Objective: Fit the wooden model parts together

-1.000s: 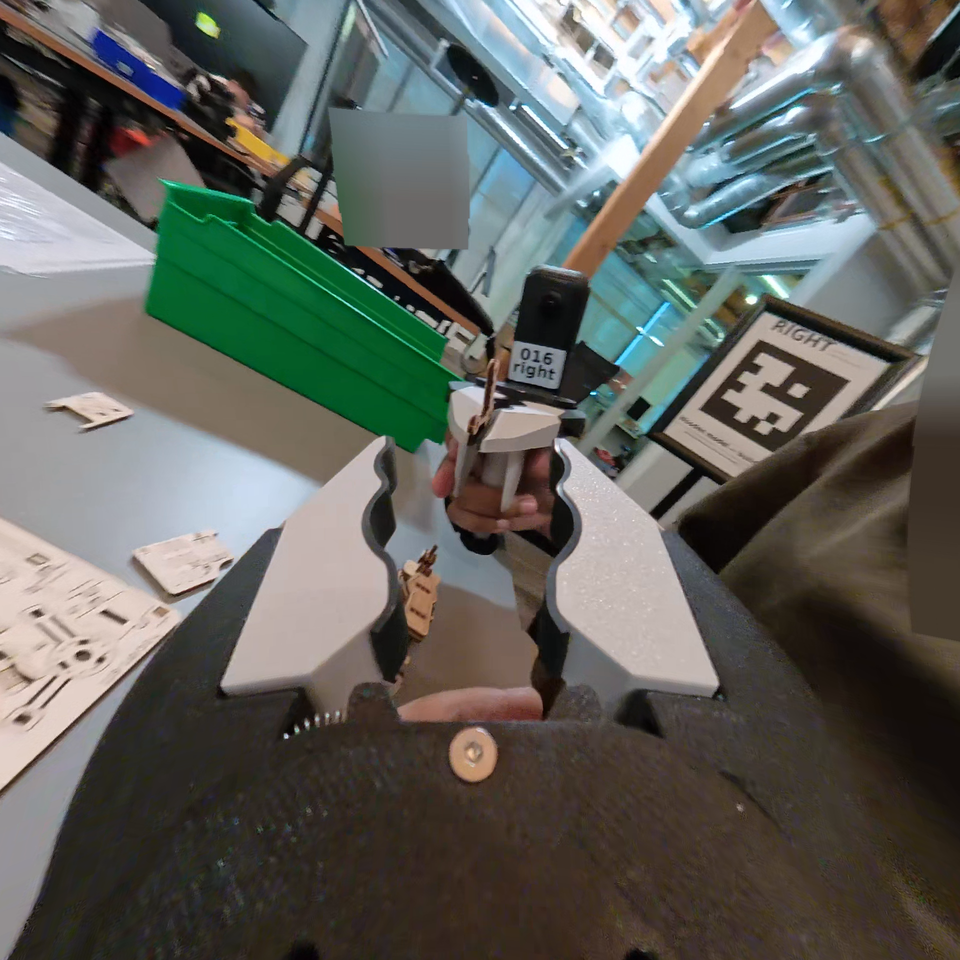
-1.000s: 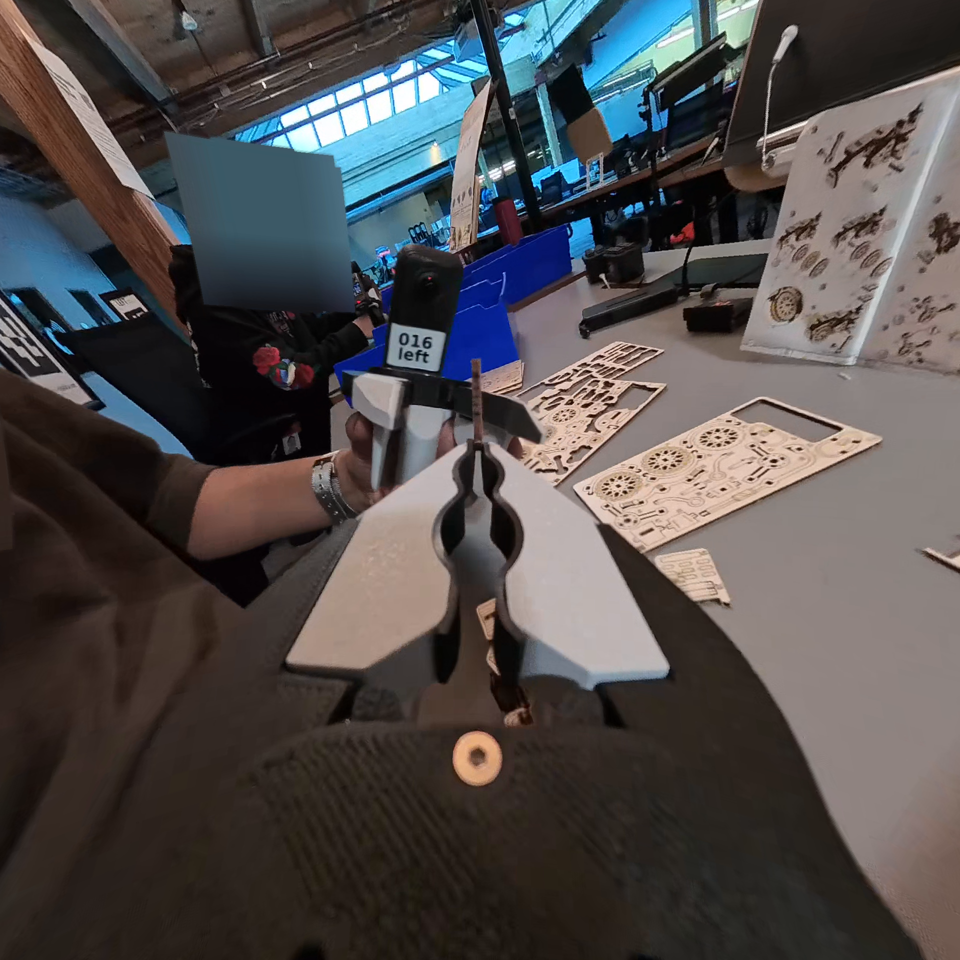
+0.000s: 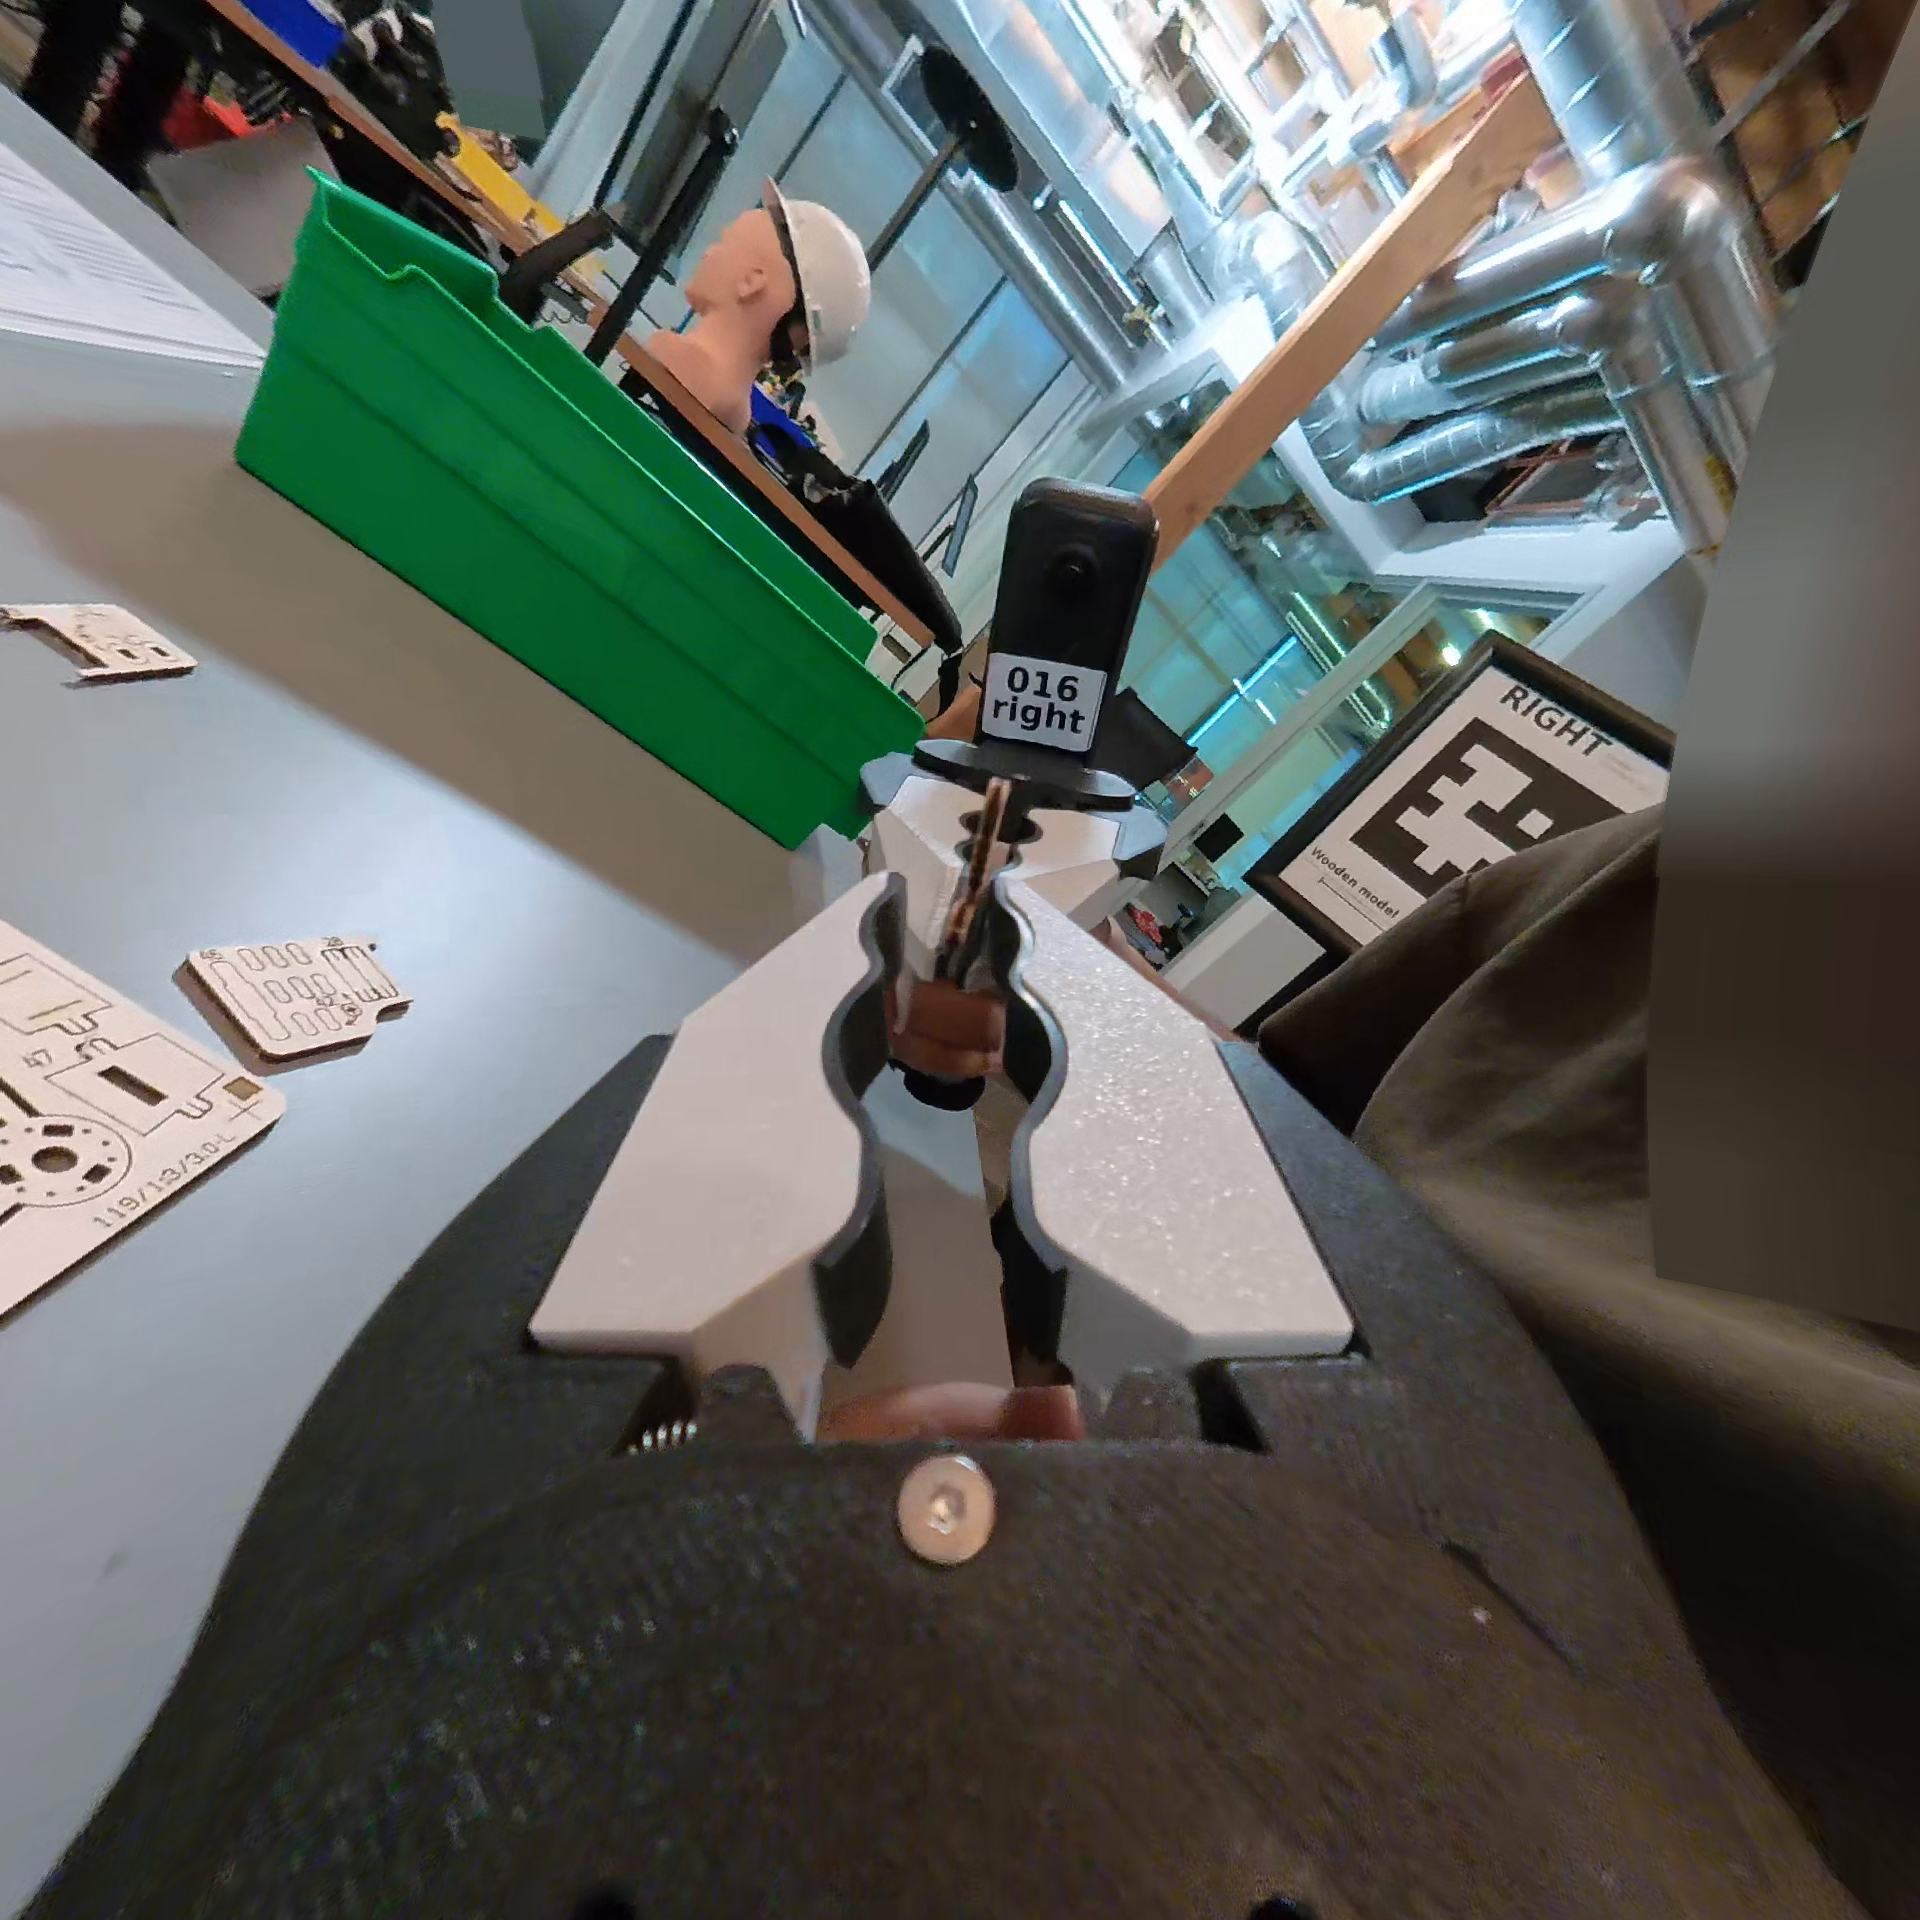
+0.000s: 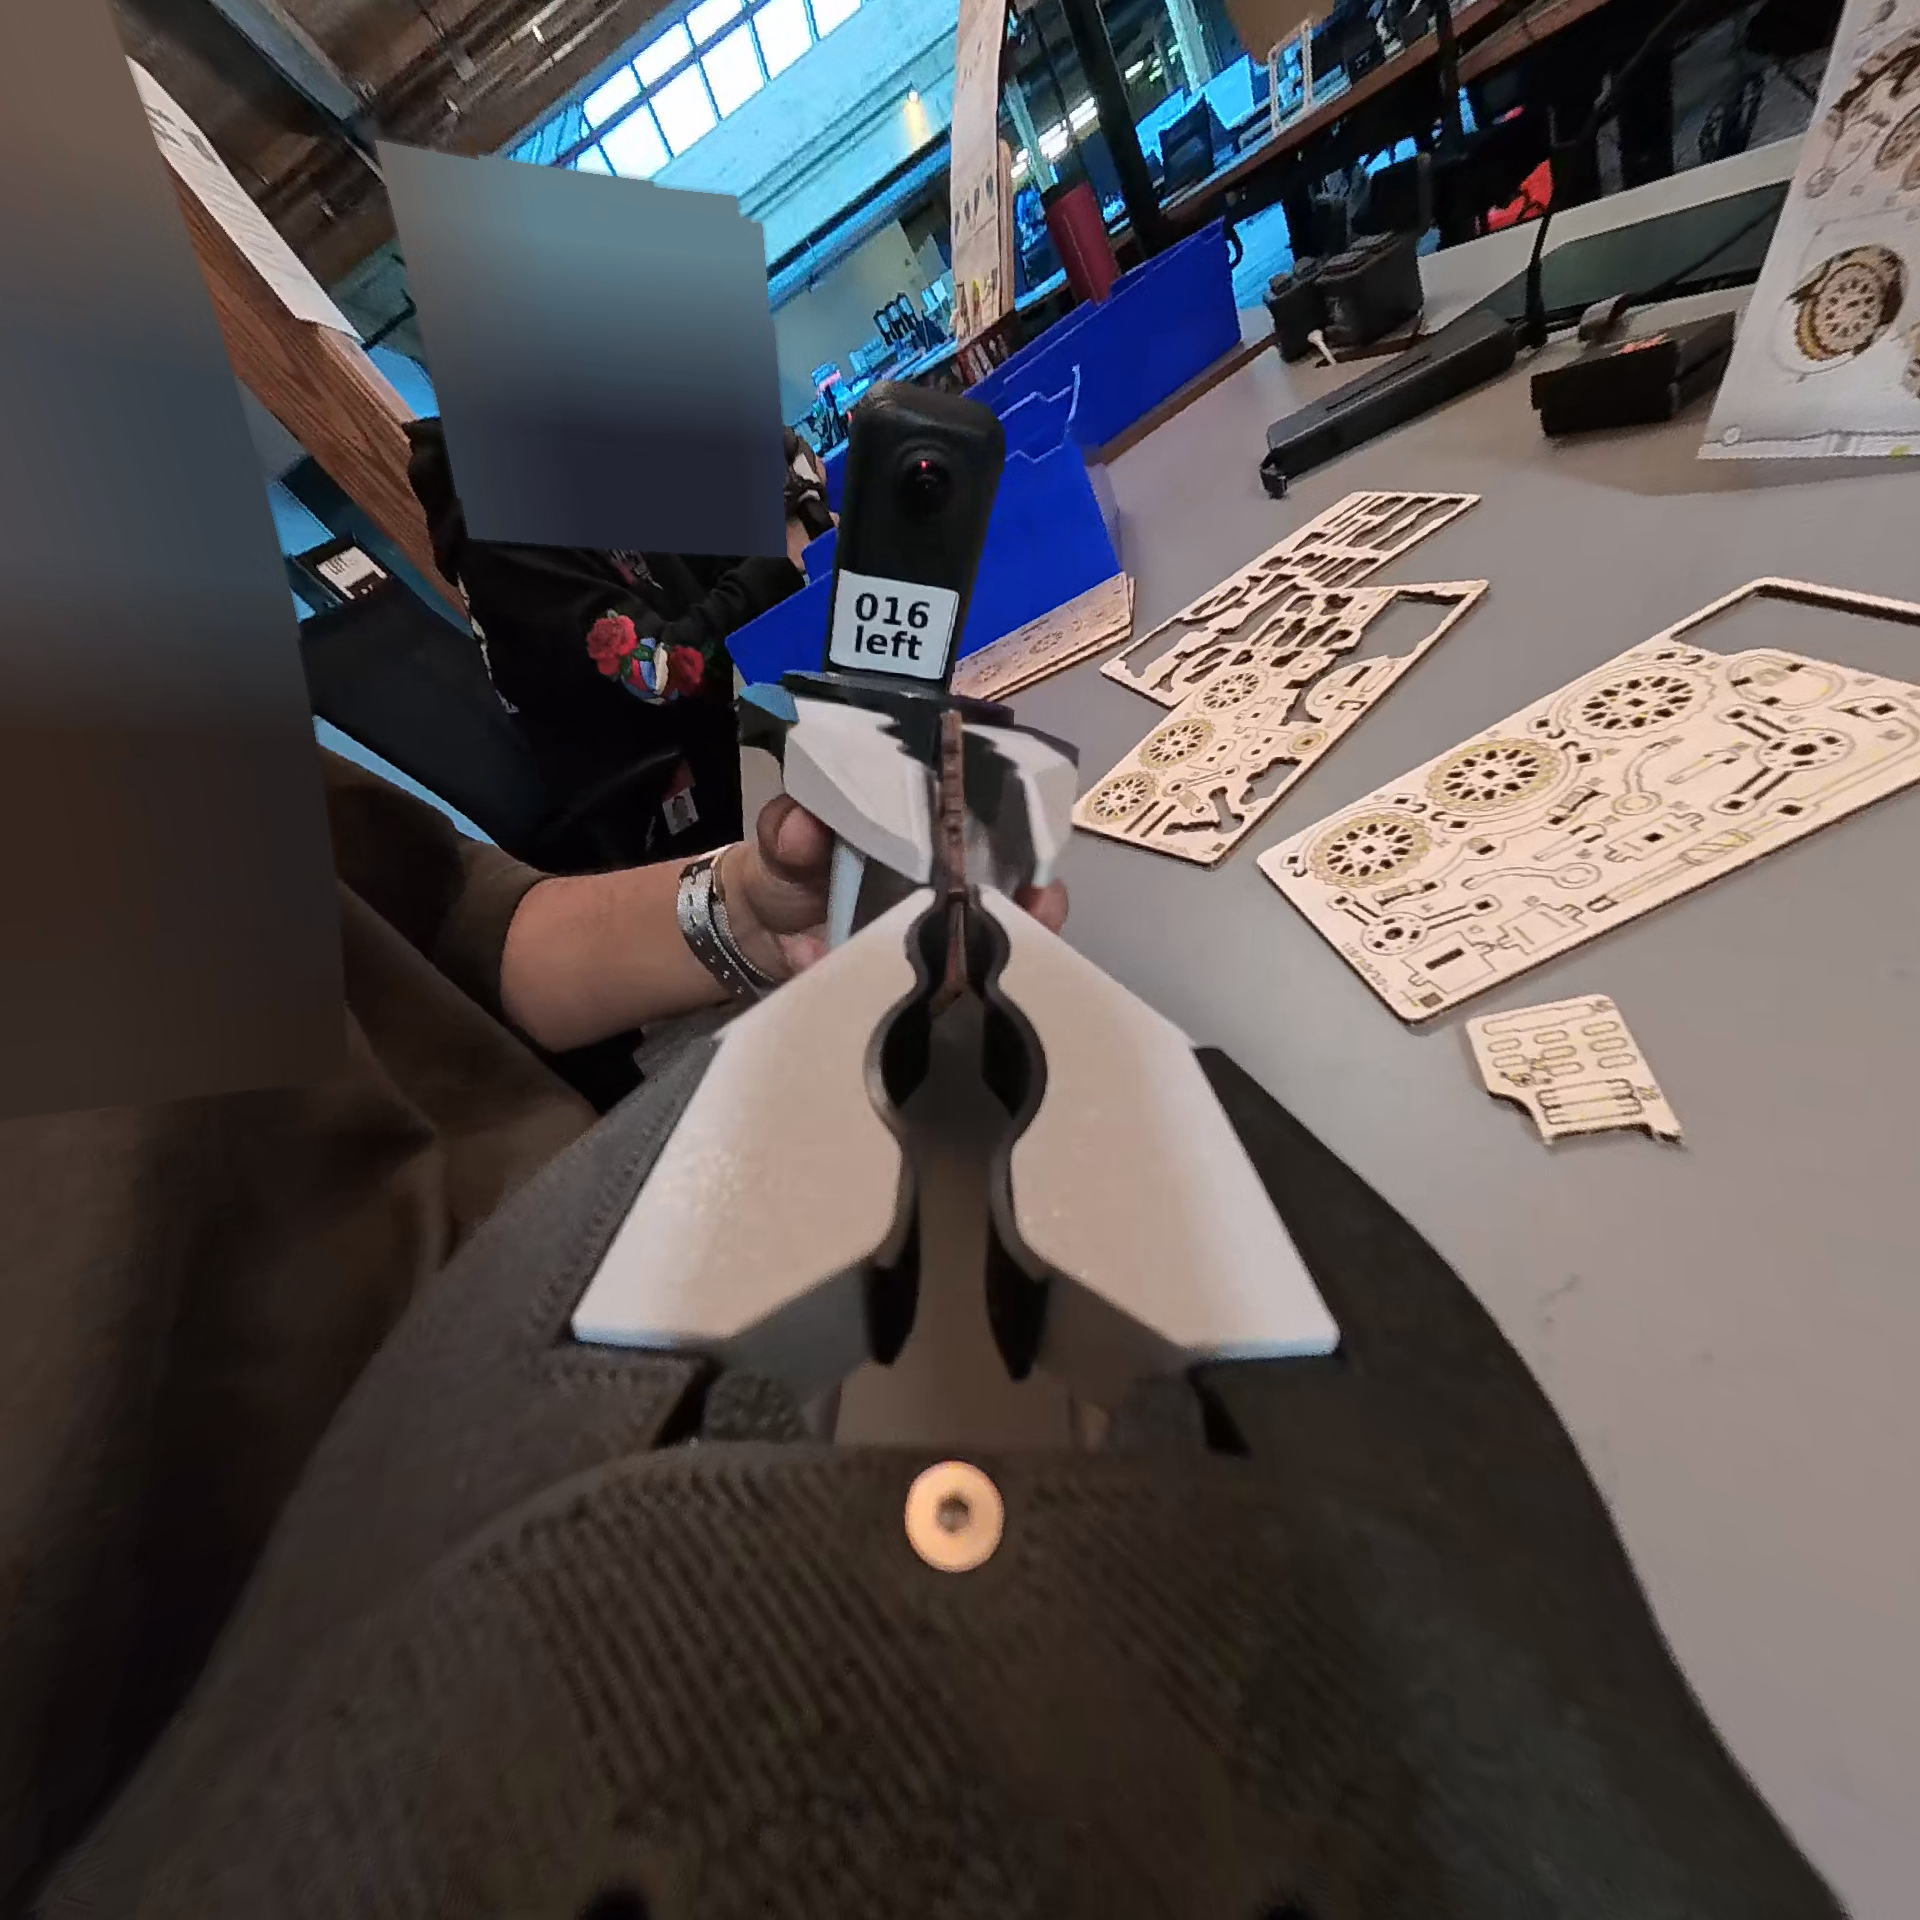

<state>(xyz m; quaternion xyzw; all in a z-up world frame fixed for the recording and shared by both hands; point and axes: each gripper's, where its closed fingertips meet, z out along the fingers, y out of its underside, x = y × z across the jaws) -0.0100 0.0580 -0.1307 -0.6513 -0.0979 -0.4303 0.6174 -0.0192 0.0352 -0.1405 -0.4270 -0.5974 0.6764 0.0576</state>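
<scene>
Nearest us, the right claw (image 4: 951, 940) is pinched onto a thin wooden part (image 4: 949, 831), seen edge-on so we cannot tell its shape. The left claw (image 3: 951, 914) meets it tip to tip above the grey worktop (image 3: 364, 810); its fingers (image 3: 748, 1101) stand a narrow gap apart around the same wood, and we cannot tell whether they grip it. A hand (image 4: 774, 883) is half hidden behind. Farther off lie a small cut piece (image 4: 1574, 1070) and punched plywood sheets (image 4: 1600, 810), one cut off by the frame, and a green bin (image 3: 540, 530).
</scene>
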